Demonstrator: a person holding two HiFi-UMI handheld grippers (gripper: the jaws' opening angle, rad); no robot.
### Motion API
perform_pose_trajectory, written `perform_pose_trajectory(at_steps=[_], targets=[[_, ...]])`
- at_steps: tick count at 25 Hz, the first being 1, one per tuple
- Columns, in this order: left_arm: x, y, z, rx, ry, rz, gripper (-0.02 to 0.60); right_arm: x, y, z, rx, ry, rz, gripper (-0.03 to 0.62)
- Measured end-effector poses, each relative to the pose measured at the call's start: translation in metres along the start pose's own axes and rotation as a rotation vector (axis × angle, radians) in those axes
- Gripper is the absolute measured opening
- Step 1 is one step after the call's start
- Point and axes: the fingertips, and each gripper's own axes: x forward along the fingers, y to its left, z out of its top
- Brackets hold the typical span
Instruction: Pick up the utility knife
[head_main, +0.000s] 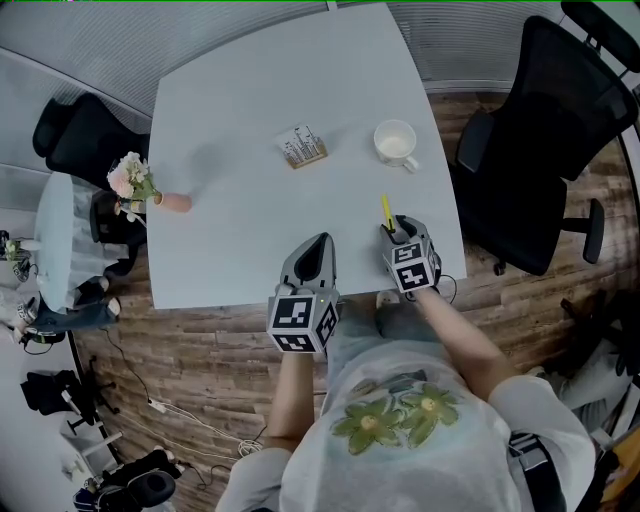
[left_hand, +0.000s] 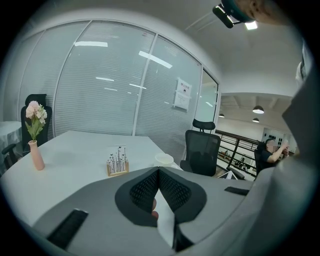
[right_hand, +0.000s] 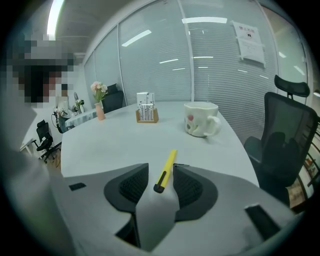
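The left tongs (head_main: 318, 246) are hovering closed and empty over the near edge of the pale grey surface (head_main: 230, 130). To their right, the right tongs (head_main: 399, 232) are standing open around the black near end of the slim yellow plastic utility knife (right_hand: 168, 165). The knife is lying flat on the surface, pointing away toward the white ceramic mug (head_main: 396, 143). It is looking light, stiff and rather slick. Pinching squarely across its narrow body is probably suiting it best, since a skewed grip could be letting it swivel.
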Motion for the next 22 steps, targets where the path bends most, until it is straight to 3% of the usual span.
perform_pose_trajectory(at_steps=[8, 17, 22], targets=[[0.000, 0.002, -0.003, 0.002, 0.003, 0.004, 0.002, 0.015, -0.004, -0.013, -0.005, 0.039, -0.019, 0.158], [-0.002, 0.004, -0.002, 0.002, 0.008, 0.010, 0.002, 0.015, -0.009, -0.011, -0.056, 0.046, -0.059, 0.081], [-0.002, 0.003, -0.001, 0.002, 0.005, 0.006, 0.002, 0.014, -0.009, -0.012, -0.082, 0.054, -0.056, 0.074]])
